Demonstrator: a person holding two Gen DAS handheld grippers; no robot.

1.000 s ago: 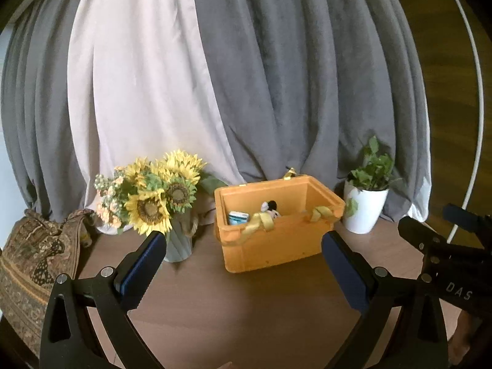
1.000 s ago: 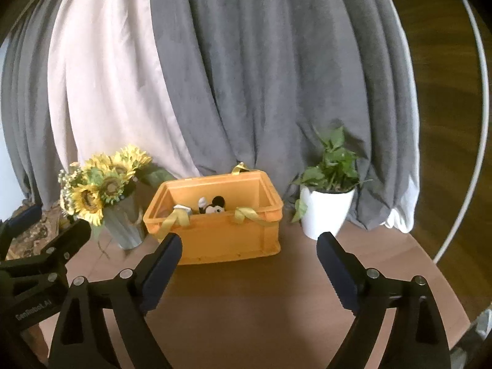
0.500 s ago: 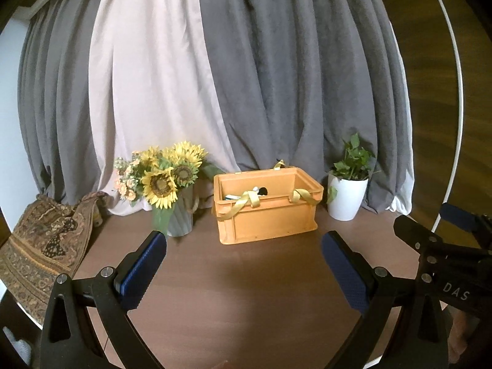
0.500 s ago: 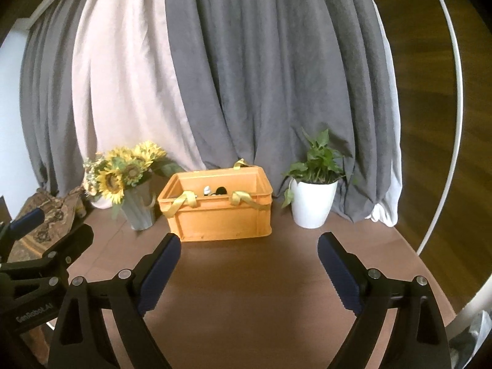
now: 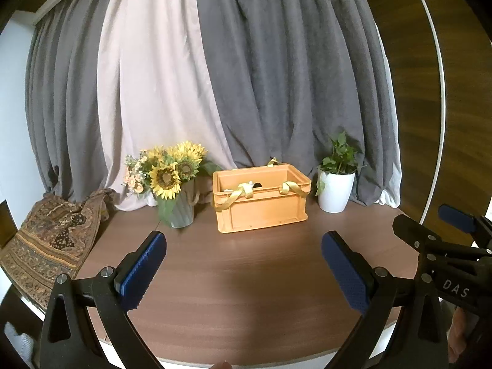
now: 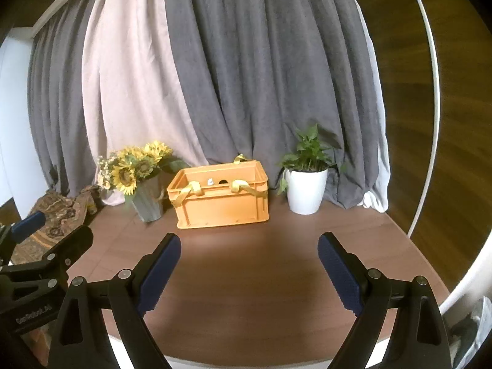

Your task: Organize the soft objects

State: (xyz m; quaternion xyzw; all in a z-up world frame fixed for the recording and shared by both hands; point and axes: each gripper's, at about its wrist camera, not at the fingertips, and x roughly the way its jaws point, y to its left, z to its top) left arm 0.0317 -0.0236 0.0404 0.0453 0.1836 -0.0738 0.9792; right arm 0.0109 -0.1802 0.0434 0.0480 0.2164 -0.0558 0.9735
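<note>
Across the lower frame spreads the bare brown desk [image 5: 246,276]; at centre sits the orange crate [image 5: 261,203], soft toys inside, so left gripper [image 5: 243,264] and right gripper [image 6: 249,264] hover with jaws wide, empty.

Matt orange plastic crate [image 5: 261,209], smooth wood-grain table [image 5: 246,276], cloth curtains [image 5: 261,77]

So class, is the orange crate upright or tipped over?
Upright: the orange crate sits flat on the table, open top upward.
</note>
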